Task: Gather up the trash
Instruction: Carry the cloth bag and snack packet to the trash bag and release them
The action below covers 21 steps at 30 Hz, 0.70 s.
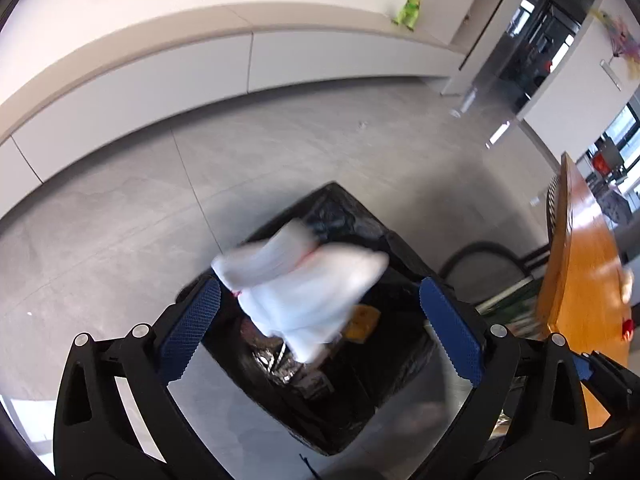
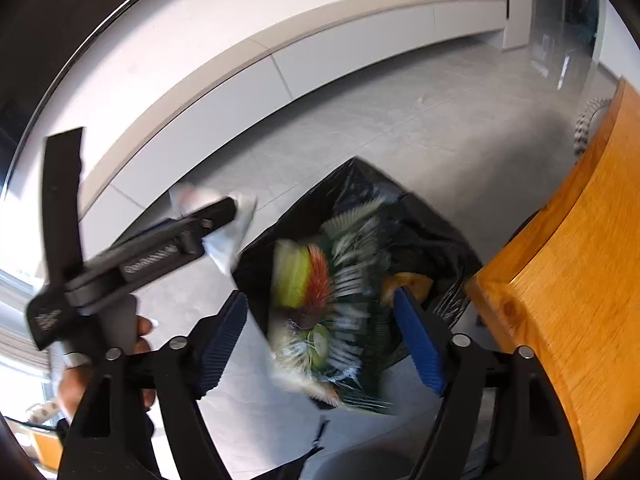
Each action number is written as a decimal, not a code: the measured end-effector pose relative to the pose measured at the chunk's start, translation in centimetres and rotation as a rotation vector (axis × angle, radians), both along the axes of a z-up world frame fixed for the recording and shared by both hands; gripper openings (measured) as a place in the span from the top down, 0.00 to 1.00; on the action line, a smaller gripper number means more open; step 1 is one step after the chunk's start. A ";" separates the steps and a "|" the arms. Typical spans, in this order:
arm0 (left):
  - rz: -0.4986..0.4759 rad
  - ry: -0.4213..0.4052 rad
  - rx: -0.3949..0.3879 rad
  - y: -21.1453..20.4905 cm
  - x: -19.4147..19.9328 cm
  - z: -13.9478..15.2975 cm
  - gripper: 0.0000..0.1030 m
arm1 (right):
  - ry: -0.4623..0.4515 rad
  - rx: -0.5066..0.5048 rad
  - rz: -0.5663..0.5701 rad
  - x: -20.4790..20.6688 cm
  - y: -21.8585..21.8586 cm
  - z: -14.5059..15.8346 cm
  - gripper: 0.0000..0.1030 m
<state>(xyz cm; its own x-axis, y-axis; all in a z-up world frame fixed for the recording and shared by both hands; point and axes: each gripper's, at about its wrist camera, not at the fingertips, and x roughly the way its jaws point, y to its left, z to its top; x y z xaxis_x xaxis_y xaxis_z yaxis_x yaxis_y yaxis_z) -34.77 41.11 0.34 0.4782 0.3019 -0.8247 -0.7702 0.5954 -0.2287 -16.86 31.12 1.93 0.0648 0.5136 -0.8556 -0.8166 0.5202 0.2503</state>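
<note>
A bin lined with a black bag stands on the grey floor; it also shows in the right wrist view. In the left wrist view a blurred white tissue is in the air above the bin, between the wide-open fingers of my left gripper, touching neither pad. In the right wrist view a blurred colourful snack wrapper is over the bin's mouth between the open fingers of my right gripper. The left gripper's body shows at left with white tissue at its tip.
A wooden table edge stands right of the bin, also in the left wrist view. A low white cabinet runs along the wall with a green toy on top. A black chair sits by the table.
</note>
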 end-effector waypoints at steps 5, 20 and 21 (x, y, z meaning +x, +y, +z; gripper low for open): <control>-0.010 -0.006 -0.003 -0.3 0.6 0.1 0.06 | -0.007 0.024 -0.005 -0.2 -1.3 0.6 0.22; -0.185 -0.006 0.020 -5.8 6.0 2.2 0.06 | -0.040 0.089 -0.152 1.8 -10.2 2.3 0.22; -0.213 -0.005 0.028 -6.7 6.8 2.5 0.06 | -0.044 0.093 -0.174 2.3 -11.3 2.4 0.22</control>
